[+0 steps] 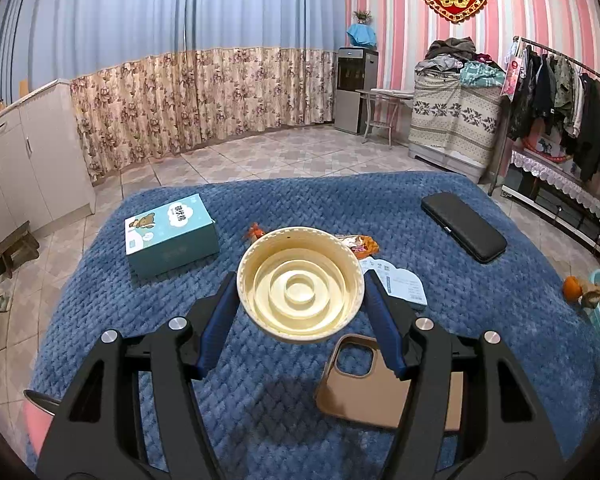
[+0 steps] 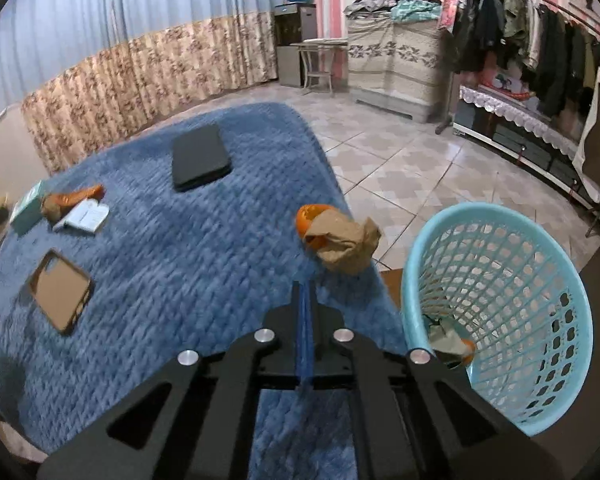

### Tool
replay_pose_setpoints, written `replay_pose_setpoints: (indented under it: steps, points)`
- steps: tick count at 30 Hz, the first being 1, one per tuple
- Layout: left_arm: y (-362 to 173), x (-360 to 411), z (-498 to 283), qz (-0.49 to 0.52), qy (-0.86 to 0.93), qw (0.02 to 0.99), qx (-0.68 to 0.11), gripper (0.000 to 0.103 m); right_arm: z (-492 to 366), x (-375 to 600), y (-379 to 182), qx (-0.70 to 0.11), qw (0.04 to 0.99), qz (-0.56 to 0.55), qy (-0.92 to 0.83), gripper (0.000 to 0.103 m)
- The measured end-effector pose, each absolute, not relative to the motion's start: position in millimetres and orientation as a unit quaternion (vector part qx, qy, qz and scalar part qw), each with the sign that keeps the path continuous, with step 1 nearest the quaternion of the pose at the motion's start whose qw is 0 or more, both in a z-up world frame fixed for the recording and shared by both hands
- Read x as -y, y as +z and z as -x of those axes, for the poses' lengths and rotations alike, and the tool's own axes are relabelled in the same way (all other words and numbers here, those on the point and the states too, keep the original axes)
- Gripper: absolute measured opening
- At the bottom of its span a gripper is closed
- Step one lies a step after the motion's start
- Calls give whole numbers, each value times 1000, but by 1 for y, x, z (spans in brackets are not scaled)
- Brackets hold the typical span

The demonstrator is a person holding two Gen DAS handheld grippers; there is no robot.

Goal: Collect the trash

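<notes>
Left tongs (image 1: 300, 292) clamped on a round cream plastic lid with concentric ridges (image 1: 300, 282), pads pressing its rim from both sides, held lifted above the blue quilted cover of the table (image 1: 500, 320). Right tongs (image 2: 305, 292) fully closed and empty, blue pads pressed together, pointing toward a crumpled brown paper scrap with orange peel (image 2: 336, 238) lying at the table's edge, just beside the light-blue plastic mesh basket (image 2: 540, 240) standing on the floor to the right. Already some scraps at the basket's bottom. More trash further back near the teal tissue box (image 1: 170, 236): an orange snack wrapper (image 1: 360, 246) and a white printed leaflet (image 1: 400, 284). Not trash, likely: tan phone case (image 1: 364, 392) and black flat case (image 1: 464, 226). Risks from here, as a guess: grip on the lid only at 2 points of a thin curved rim, so a tilt or jolt on the way to the basket could let it rotate or slip out; closed right tongs nudging the paper scrap could push it off the edge onto the floor instead of into the basket; peel could drop loose from the paper when lifted
</notes>
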State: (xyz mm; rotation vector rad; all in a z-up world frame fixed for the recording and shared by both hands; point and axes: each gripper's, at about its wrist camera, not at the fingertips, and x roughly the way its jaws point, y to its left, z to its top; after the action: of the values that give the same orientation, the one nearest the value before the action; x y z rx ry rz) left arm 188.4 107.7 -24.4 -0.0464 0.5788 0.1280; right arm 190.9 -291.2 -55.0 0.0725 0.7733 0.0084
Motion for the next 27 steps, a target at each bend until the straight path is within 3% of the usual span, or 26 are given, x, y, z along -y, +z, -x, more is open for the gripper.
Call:
replay_pose_setpoints:
  steps: [1, 4, 5, 9, 16, 19, 22, 23, 27]
  points:
    - [-24, -108, -188, 25, 63, 956, -285, 61, -196, 296, -51, -376, 926, -41, 4, 11]
    - [-25, -110, -188, 25, 62, 956, -286, 61, -211, 310, -43, -366, 929, -42, -14, 64]
    - [-25, -110, -187, 24, 63, 956, -286, 61, -219, 318, -41, -362, 931, -46, -19, 65]
    - [-26, -118, -191, 32, 65, 954, -290, 61, -252, 336, -48, -393, 914, -97, 14, 65]
    - [-33, -125, -200, 36, 62, 951, -300, 61, -251, 293, -80, -436, 900, -19, 6, 63]
    - [-31, -121, -200, 27, 56, 953, -297, 61, -237, 298, -78, -424, 905, -27, -7, 44]
    - [-26, -118, -199, 27, 52, 955, -291, 61, -224, 308, -71, -406, 913, -41, -7, 37]
    - [-25, -118, -198, 29, 52, 955, -289, 61, -219, 309, -67, -396, 917, -39, -9, 14]
    - [-19, -110, -197, 21, 46, 957, -284, 61, -203, 311, -48, -369, 928, -45, -1, 5]
